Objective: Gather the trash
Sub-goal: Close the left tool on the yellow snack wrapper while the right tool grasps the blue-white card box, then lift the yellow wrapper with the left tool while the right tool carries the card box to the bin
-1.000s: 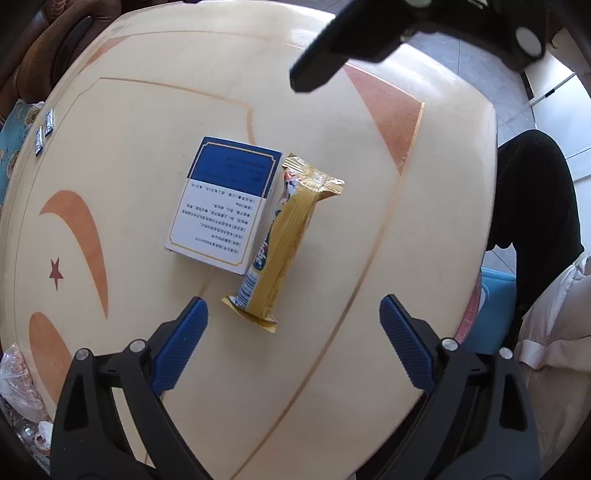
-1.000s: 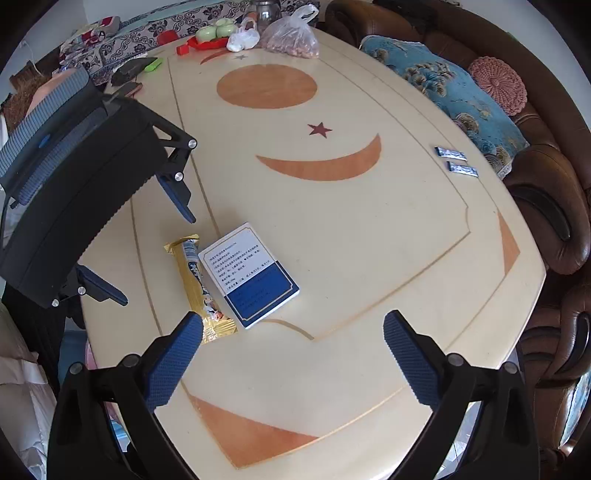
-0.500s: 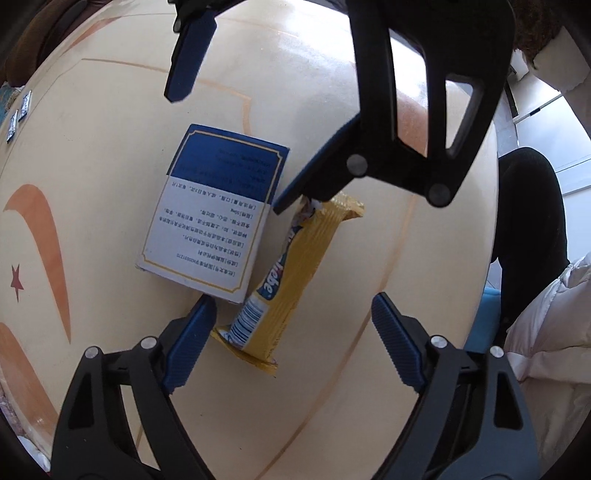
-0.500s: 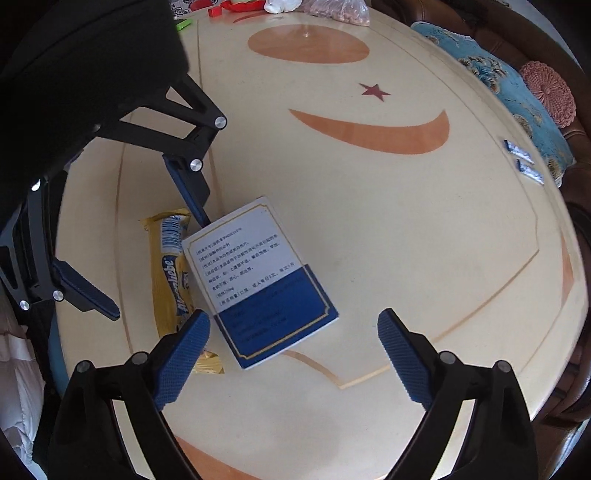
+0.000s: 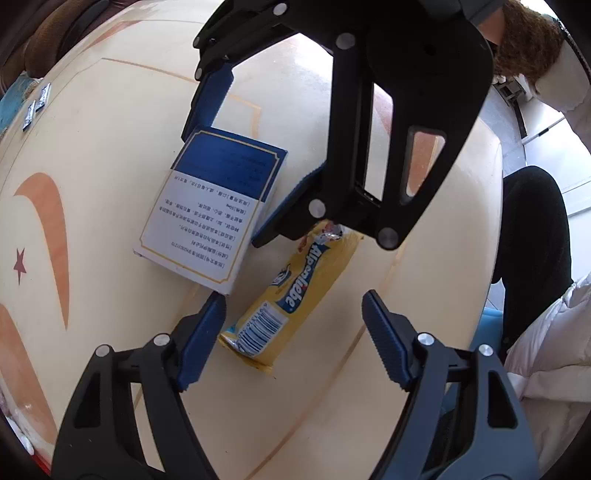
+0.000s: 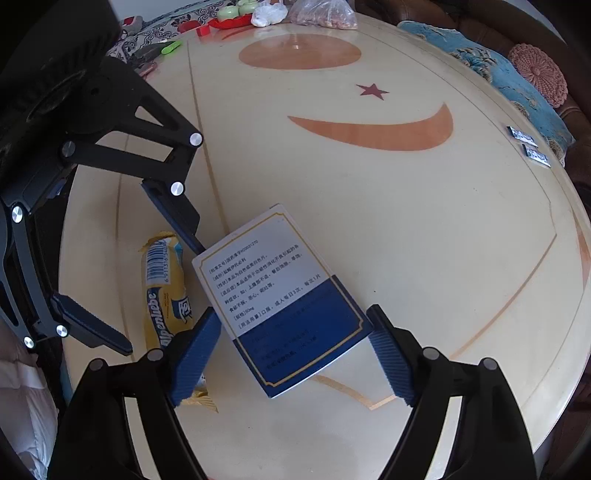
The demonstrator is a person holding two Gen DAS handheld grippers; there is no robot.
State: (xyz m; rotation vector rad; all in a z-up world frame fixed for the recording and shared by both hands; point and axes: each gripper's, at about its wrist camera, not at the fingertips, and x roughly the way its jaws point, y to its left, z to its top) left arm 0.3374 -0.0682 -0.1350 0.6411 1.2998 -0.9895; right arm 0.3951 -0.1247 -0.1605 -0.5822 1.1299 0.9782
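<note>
Right tongs (image 6: 291, 350), wide open, straddle a blue-and-white medicine box (image 6: 280, 299) on the tabletop (image 6: 406, 221); left tongs (image 5: 293, 332), also open, flank a yellow Alpenliebe wrapper (image 5: 295, 295).

A home living room: a cream oval table (image 6: 424, 229) with inlaid crescent and star, a brown leather sofa (image 6: 576, 110) along its far edge with a blue patterned cushion (image 6: 491, 62), a food bag (image 6: 321, 13) at one end.

Bright, soft daylight; faint glare on the glossy cream oval table (image 6: 424, 229); sharp centre, strong fisheye bending, dark corners.
</note>
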